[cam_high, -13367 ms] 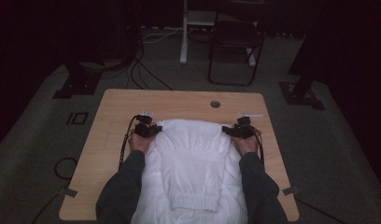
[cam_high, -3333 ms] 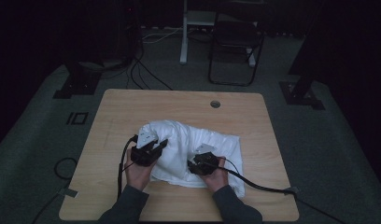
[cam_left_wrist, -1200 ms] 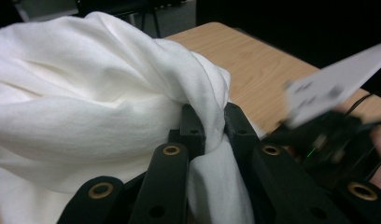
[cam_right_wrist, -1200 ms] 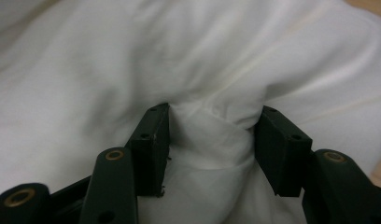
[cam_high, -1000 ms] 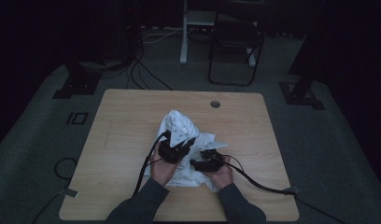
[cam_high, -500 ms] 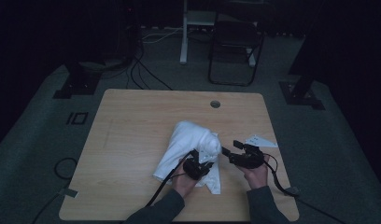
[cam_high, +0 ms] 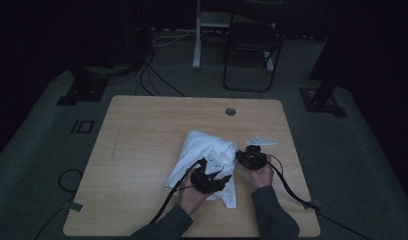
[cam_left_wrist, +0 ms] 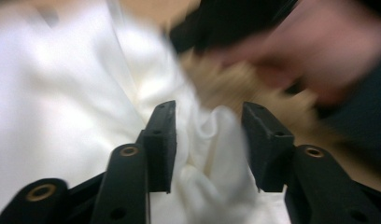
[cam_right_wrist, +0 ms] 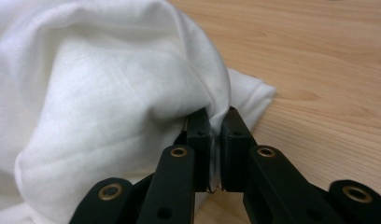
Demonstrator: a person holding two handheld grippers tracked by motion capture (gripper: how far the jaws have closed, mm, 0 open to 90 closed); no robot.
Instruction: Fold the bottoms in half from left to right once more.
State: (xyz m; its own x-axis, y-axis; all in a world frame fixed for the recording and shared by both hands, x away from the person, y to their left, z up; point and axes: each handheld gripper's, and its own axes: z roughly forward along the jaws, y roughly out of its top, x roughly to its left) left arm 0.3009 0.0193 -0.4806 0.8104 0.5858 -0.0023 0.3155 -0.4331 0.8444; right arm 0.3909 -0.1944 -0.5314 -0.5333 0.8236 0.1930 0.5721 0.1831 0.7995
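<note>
A white garment lies bunched on the wooden table, right of the middle. My left gripper is at its near edge. In the left gripper view its jaws have just been opening and stand apart, with a loose fold of the garment between them. My right gripper is at the garment's right edge. Its jaws have just been closing and now pinch a fold of the white cloth. The other hand shows blurred in the left gripper view.
A round cable hole sits near the table's far edge. Black cables trail from both grippers over the near edge. A dark chair and stand legs are on the floor beyond the table.
The right gripper has moved left from bare table to the garment's edge and closed on it. The left gripper's jaws have spread apart. The bunched garment has shifted a little.
</note>
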